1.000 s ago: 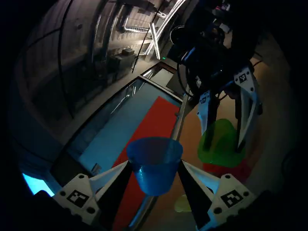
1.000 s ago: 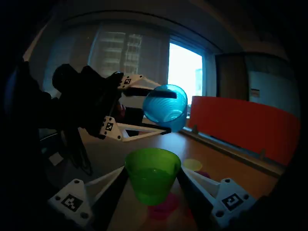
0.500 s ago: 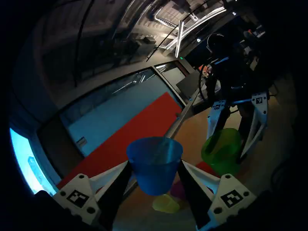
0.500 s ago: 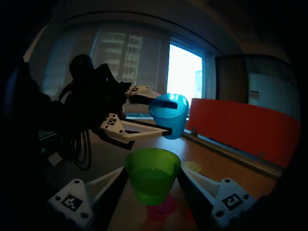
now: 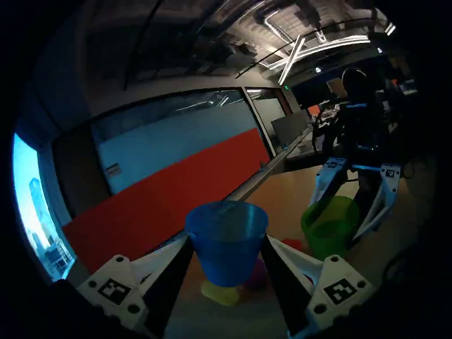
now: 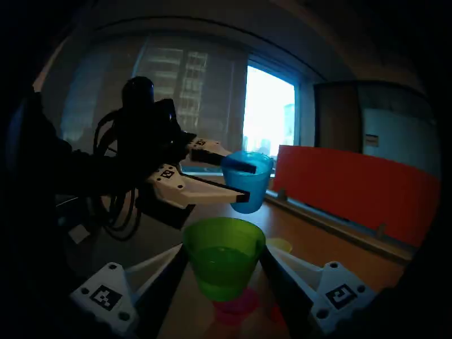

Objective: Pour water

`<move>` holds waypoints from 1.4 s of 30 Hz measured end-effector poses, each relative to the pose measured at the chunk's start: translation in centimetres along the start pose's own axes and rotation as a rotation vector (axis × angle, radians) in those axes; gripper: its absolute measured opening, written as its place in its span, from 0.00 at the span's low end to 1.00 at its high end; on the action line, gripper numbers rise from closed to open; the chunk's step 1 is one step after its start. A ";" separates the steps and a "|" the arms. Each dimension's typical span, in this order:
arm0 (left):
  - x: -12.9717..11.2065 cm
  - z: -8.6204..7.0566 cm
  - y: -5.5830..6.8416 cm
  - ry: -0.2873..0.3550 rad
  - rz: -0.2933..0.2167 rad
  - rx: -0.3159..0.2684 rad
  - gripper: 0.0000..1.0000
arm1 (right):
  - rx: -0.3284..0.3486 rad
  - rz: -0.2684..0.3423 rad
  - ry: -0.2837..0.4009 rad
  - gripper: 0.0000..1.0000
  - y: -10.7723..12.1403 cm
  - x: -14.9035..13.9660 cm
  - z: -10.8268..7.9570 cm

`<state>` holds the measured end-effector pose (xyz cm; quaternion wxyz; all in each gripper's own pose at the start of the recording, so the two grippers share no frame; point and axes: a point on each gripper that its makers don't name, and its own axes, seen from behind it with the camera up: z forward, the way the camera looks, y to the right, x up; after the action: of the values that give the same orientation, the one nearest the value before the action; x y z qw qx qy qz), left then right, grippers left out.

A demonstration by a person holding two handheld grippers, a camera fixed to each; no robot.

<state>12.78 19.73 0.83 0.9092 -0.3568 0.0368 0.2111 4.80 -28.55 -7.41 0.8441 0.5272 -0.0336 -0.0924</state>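
The left gripper (image 5: 226,242), clamped on the translucent blue plastic cup (image 5: 227,254), has tipped it back upright, near the water-filled green plastic cup (image 6: 224,260) pinched by the right gripper (image 6: 223,248). The pour looks finished.

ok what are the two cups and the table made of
Blue cup: probably thin plastic, translucent, since light glows through its wall.
Green cup: seemingly the same translucent plastic, slightly glossy; the liquid level shows through its side.
Table: looks like wood or wood-look laminate, smooth and warm brown; the dim light leaves that open.
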 end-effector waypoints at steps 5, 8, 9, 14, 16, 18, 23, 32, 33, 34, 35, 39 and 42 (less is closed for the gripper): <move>-0.4 -0.2 -0.9 -0.026 -0.104 0.012 0.81 | -0.009 0.000 -0.002 0.89 0.2 0.2 -0.1; -0.6 -0.4 -1.1 -0.034 -0.161 0.009 0.81 | -0.017 -0.002 -0.002 0.89 0.4 0.3 -0.2; -0.6 -0.4 -1.2 -0.034 -0.180 0.006 0.81 | -0.018 -0.001 -0.001 0.89 0.4 0.3 -0.2; -0.7 -0.7 -1.3 -0.030 -0.266 -0.004 0.81 | -0.024 0.004 0.003 0.89 0.6 0.5 -0.4; -0.8 -0.9 -1.4 -0.032 -0.283 -0.007 0.81 | -0.024 0.003 0.002 0.89 0.5 0.7 -0.4; -1.1 -1.0 -1.4 -0.039 -0.294 -0.012 0.81 | -0.026 0.001 0.001 0.89 0.5 0.8 -0.5; -2.4 -1.2 -0.7 -0.087 -0.298 -0.035 0.81 | -0.032 -0.002 -0.003 0.89 0.6 1.2 -0.5; -4.1 -1.6 0.2 -0.156 -0.270 -0.061 0.82 | -0.027 0.012 -0.037 0.89 0.8 1.0 -0.9; -4.3 -1.6 0.3 -0.163 -0.268 -0.063 0.82 | -0.027 0.014 -0.041 0.89 0.9 1.0 -1.0; -4.4 -1.7 0.3 -0.169 -0.267 -0.066 0.82 | -0.027 0.015 -0.043 0.89 0.9 1.1 -1.0; -4.6 -1.7 0.4 -0.174 -0.266 -0.069 0.82 | -0.026 0.017 -0.044 0.89 1.0 1.1 -1.1; -5.1 -1.7 0.7 -0.195 -0.260 -0.078 0.82 | -0.031 0.023 -0.055 0.90 1.4 1.0 -1.4; -5.6 -1.8 1.1 -0.214 -0.253 -0.088 0.82 | -0.035 0.026 -0.068 0.90 1.7 0.8 -1.7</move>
<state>7.43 17.27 0.05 0.9108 -0.3736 -0.1147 0.1333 6.06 -26.49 -6.61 0.8527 0.5083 -0.0676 -0.0997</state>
